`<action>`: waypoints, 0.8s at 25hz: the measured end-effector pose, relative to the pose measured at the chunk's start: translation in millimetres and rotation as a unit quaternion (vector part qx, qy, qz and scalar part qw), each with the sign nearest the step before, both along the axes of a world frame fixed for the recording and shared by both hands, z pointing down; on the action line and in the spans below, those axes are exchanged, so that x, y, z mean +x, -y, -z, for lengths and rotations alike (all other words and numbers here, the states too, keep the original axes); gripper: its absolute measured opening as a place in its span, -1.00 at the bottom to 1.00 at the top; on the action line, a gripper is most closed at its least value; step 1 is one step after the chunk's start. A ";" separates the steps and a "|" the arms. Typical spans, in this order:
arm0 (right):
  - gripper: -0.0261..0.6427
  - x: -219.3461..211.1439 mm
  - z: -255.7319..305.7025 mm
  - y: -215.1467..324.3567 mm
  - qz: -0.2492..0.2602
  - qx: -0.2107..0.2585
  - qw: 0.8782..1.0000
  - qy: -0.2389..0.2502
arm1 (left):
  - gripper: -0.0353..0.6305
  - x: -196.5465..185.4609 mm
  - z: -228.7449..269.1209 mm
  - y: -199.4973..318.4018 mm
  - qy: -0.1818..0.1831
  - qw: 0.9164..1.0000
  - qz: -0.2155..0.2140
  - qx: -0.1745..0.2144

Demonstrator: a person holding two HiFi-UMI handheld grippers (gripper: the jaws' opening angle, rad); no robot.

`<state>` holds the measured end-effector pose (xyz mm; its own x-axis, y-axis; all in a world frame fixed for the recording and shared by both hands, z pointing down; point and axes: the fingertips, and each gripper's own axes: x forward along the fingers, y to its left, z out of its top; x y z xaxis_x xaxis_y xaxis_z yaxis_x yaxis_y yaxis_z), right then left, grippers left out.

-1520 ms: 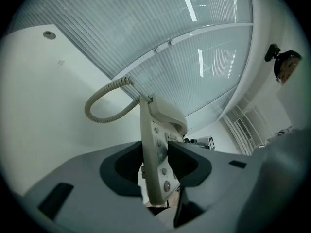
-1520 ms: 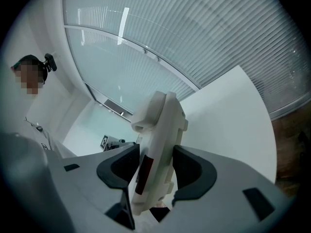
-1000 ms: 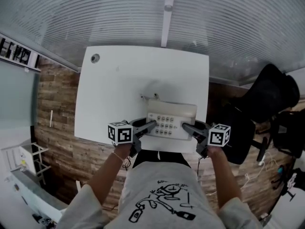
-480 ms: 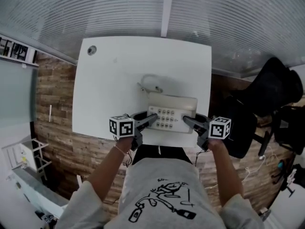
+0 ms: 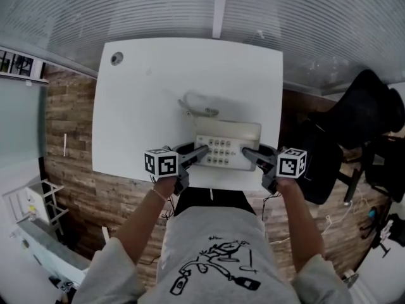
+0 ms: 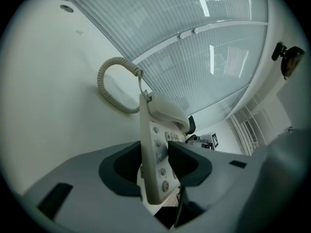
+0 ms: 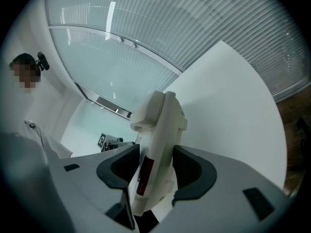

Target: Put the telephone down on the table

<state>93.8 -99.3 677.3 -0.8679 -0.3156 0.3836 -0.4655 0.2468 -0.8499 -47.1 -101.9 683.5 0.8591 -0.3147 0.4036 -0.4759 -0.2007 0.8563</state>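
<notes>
A cream desk telephone (image 5: pixel 226 145) with a keypad and its handset on top is carried low over the near half of the white table (image 5: pixel 139 106). My left gripper (image 5: pixel 193 155) is shut on its left end, my right gripper (image 5: pixel 254 156) on its right end. In the left gripper view the telephone's edge (image 6: pixel 151 159) stands between the dark pads of the left gripper (image 6: pixel 156 163), and the coiled cord (image 6: pixel 108 89) lies on the table beyond. The right gripper view shows the telephone (image 7: pixel 158 140) clamped in the right gripper (image 7: pixel 156 171). Whether its base touches the table I cannot tell.
A round cable hole (image 5: pixel 117 58) sits in the table's far left corner. A ribbed glass wall (image 5: pixel 190 8) runs behind the table. A black office chair (image 5: pixel 354 128) stands to the right, on a wooden floor (image 5: pixel 66 138). The person's body is at the near table edge.
Both grippers have sunk toward the table with the telephone held between them. More of the coiled cord now shows on the tabletop behind it.
</notes>
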 end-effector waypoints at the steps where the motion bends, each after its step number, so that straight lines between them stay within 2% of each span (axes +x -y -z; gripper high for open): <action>1: -0.24 -0.3 -2.3 -0.2 0.000 -0.002 1.000 0.001 | -0.40 0.0 -2.1 -0.4 0.001 1.000 0.001 -0.001; 20: -0.24 0.3 -31.5 -2.5 0.008 -0.025 1.000 -0.015 | -0.40 2.2 -28.9 -2.4 0.021 1.000 -0.001 -0.011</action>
<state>94.1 -96.9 708.8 -0.8607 -0.2808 0.4247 -0.4871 0.2114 -0.8474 -44.9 -99.5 712.4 0.8414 -0.3038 0.4469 -0.5119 -0.1831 0.8393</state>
